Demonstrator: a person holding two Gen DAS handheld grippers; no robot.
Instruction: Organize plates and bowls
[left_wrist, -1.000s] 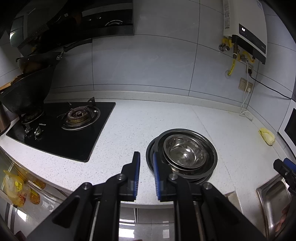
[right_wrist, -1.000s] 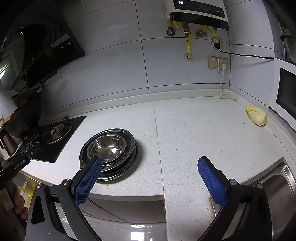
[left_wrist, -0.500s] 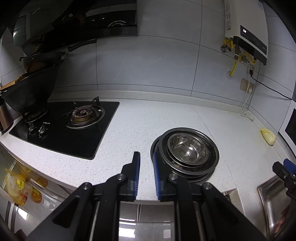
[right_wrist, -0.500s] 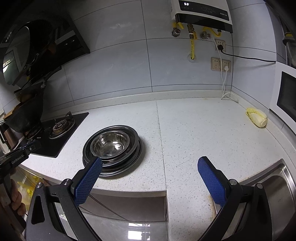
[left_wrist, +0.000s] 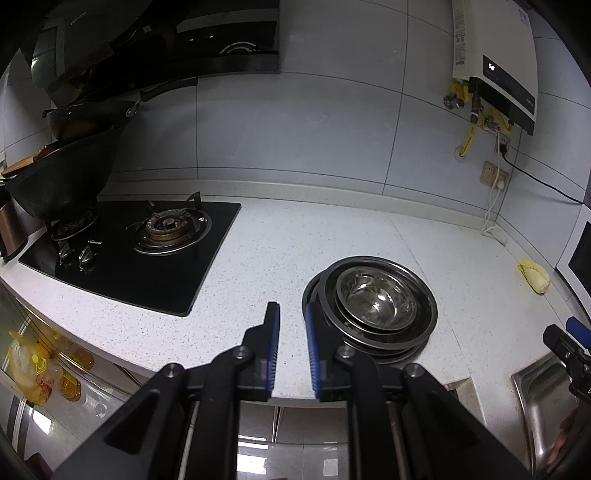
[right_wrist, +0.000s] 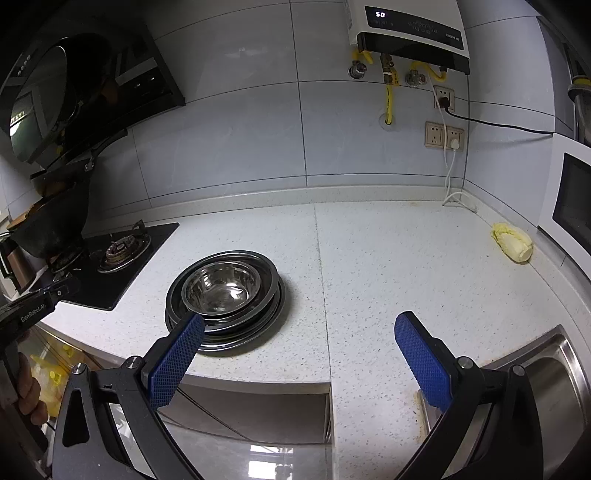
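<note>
Little has been shifted: left hand-held gripper (left_wrist: 292, 325) is kept nearly together, right hand-held gripper (right_wrist: 299, 332) wide apart (both empty); stacked bowls (right_wrist: 223, 291) appear organized.

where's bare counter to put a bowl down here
Widest free patch: the white counter between the stack of steel bowls and plates and the yellow cabbage, back to the wall. A smaller strip lies between the stack and the stove. Crowded: the stove side with its wok.
</note>
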